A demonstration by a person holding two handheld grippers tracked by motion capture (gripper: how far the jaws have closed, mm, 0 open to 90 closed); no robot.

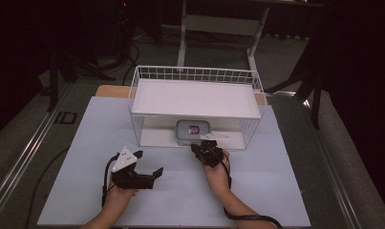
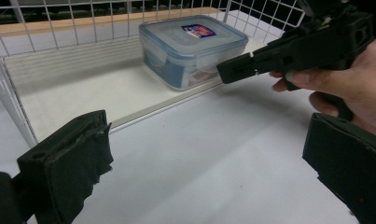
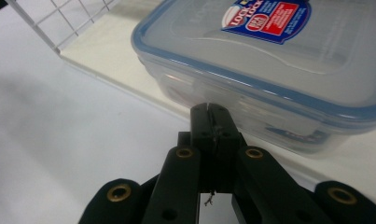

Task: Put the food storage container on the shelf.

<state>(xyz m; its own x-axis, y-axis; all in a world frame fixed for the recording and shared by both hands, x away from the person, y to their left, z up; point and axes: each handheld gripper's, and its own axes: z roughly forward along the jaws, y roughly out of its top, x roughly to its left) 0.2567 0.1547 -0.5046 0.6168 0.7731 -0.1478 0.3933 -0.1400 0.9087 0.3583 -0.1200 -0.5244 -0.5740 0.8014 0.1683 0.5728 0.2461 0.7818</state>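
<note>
Clear plastic, blue-rimmed: the lidded container sits on the lower floor of the white wire basket, at its open front on the tabletop. High view: my right gripper is just before the container; my left gripper lies well apart, jaws spread. Left gripper view: my jaws stand wide and empty; the container lies ahead, the right gripper at its near side. Right gripper view: my jaws are pressed together, empty, tips at the container's side wall, apparently touching. Its contents are unclear.
</note>
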